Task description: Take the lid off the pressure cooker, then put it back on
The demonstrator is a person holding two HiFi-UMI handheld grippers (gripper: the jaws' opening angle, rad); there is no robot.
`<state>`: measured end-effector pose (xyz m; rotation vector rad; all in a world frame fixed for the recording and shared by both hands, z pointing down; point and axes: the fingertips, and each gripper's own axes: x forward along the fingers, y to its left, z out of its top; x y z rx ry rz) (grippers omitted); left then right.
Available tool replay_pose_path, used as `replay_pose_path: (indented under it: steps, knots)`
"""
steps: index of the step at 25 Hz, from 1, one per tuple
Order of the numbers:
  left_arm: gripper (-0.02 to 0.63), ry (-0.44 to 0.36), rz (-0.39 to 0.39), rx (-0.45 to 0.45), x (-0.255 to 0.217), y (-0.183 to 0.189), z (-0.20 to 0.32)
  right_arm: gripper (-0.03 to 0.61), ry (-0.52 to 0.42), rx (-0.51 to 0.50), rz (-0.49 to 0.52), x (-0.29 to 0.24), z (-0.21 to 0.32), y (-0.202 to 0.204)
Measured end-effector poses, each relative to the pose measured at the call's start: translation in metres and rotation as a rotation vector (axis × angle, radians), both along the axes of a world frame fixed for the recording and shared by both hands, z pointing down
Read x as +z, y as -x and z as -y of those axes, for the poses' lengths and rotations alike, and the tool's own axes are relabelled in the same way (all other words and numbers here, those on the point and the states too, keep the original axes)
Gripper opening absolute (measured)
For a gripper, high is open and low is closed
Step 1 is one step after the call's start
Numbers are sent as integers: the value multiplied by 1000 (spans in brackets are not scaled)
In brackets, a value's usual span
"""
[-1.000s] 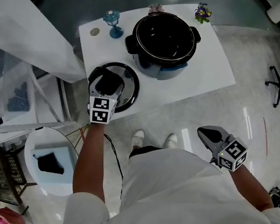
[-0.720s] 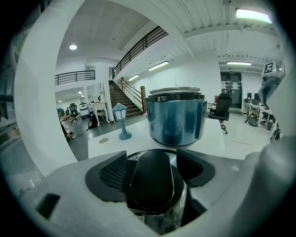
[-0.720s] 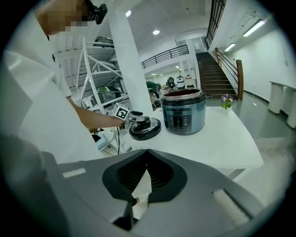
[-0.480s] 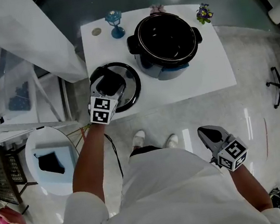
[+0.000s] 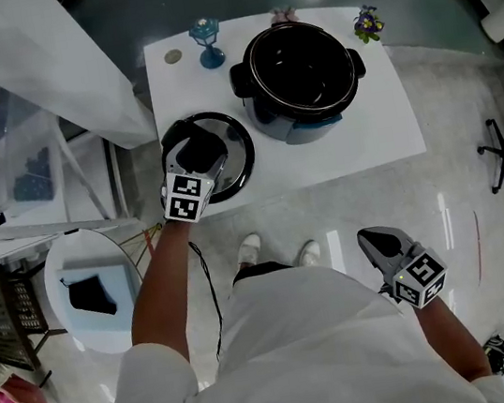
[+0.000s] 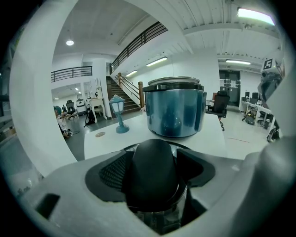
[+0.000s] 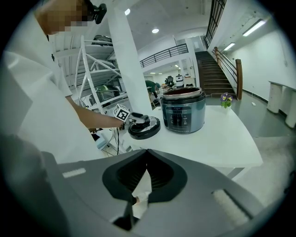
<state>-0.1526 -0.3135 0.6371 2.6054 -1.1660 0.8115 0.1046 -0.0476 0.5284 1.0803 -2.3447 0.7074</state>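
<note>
The lid (image 5: 239,155) lies flat at the table's (image 5: 369,134) near-left corner, your left gripper (image 5: 195,150) clamped on its black knob (image 6: 152,173). The open pressure cooker (image 5: 298,70) stands just right and farther back. Your right gripper (image 5: 378,244) hangs closed and empty, well off the table.

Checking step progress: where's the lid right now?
Head view: the lid lies on the white table's near-left corner, just left of the open cooker, with the left tool shut on its knob.
</note>
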Motion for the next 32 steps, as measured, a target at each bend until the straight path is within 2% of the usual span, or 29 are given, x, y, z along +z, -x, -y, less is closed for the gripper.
replay_pose_path:
  steps: [9,13,32]
  knots:
    - [341,-15,26,23,7,-6,8,15,15,0,-16,2,0,3]
    - [293,-26,30,35,10,-11,8,14,16,1,-17,2,0,6]
    - [288,3,54,51,13,-12,9,14,8,31,-32,-1,-3,-2]
